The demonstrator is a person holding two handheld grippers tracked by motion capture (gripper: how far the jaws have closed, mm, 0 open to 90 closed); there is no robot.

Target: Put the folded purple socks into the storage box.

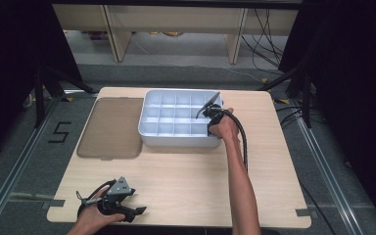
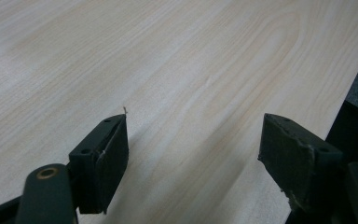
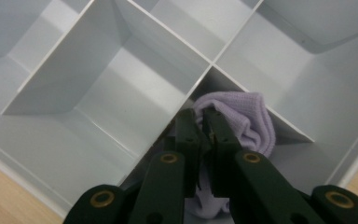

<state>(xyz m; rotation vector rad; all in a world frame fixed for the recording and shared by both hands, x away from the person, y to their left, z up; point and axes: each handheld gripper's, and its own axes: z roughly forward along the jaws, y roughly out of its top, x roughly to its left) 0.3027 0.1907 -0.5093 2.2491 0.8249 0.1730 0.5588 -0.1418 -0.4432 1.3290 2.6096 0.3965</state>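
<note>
Left gripper (image 1: 136, 211): jaws apart, idle, well short of the compartment tray (image 1: 149, 128). Right gripper (image 3: 204, 122): jaws clamped on the lilac cloth (image 3: 254, 123) in a near-right corner cell of the tray. Lift vertically, clearing the dividers.

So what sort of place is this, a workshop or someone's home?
Probably a lab or recording studio rather than a home: black curtains flank the wooden table, loose cables trail across the floor, and a taped number 5 marks the station.
</note>
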